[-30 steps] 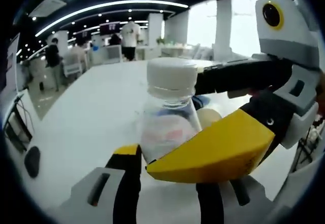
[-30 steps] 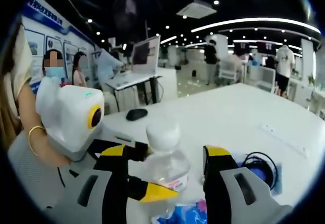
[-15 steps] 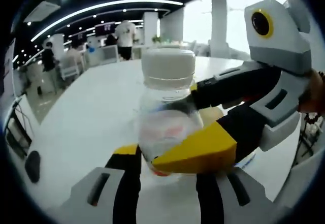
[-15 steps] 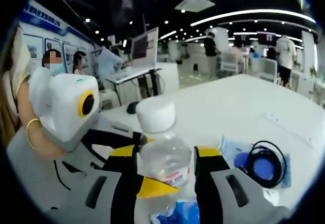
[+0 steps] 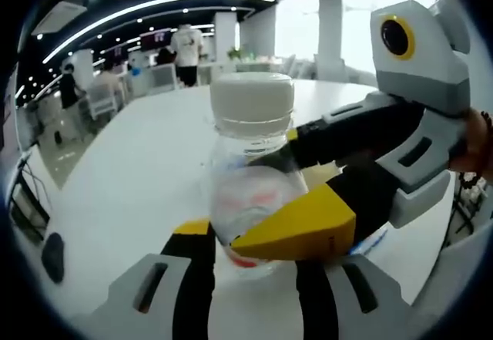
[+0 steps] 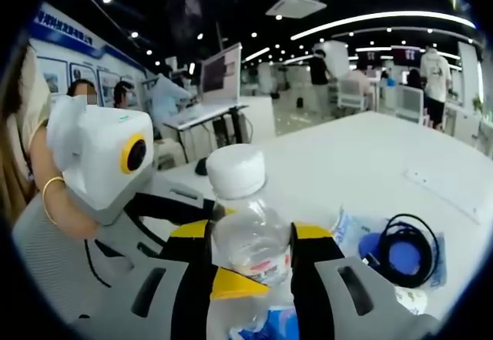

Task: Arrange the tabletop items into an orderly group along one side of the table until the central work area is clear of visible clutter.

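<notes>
Seemingly mid-handover, the clear bottle (image 5: pixel 250 193) with its white cap stands upright above the white table (image 5: pixel 131 178) — both grippers clamp its body at once. Left gripper (image 5: pixel 250 259) pinches low; right gripper (image 6: pixel 250 247) likewise, reaching from three o'clock. Beyond, at four o'clock, a coiled black cable (image 6: pixel 404 247) awaits tidying.

Bottle (image 5: pixel 254 178): clear, white-capped, stood upright between both grippers' jaws.
Left gripper (image 5: pixel 250 267): jaws closed against the bottle's base.
Right gripper (image 5: pixel 308 201): entered from the right; yellow-tipped jaw pressed the bottle.
Table (image 5: pixel 131 178): white.
</notes>
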Available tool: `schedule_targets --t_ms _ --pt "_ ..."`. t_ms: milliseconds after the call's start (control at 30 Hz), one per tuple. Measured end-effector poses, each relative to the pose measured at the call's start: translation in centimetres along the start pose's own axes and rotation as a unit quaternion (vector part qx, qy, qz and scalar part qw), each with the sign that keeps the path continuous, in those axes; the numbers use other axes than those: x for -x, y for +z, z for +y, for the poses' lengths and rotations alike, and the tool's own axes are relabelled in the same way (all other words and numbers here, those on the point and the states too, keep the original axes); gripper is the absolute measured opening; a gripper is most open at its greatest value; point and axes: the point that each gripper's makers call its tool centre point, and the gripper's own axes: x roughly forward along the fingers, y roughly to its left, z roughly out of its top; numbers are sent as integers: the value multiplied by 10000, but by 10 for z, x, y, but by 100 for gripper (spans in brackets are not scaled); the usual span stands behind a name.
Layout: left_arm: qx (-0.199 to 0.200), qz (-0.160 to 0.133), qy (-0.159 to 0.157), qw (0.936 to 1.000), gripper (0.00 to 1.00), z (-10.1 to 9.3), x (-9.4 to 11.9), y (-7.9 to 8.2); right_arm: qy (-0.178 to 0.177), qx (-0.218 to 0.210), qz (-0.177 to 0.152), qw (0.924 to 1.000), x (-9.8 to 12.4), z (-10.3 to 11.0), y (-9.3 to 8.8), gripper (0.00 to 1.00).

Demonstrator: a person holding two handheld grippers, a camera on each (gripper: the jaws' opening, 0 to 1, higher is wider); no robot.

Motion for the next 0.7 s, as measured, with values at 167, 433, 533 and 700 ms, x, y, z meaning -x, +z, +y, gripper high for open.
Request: schedule_targets --t_ms 167,433,533,700 --pt "-14 3 22 10000 37 7 -1 5 0 36 -22 10000 -4 -2 8 38" --pt "-204 -29 113 9997 37 21 -4 23 -10 262 53 9996 -12 -10 27 38" --pt "-158 -104 107 9998 37 27 -4 29 -21 300 52 9995 -15 -13 33 38" --pt "-128 -217 118 9996 37 38 -4 43 -10 432 65 9990 -21 -18 49 38"
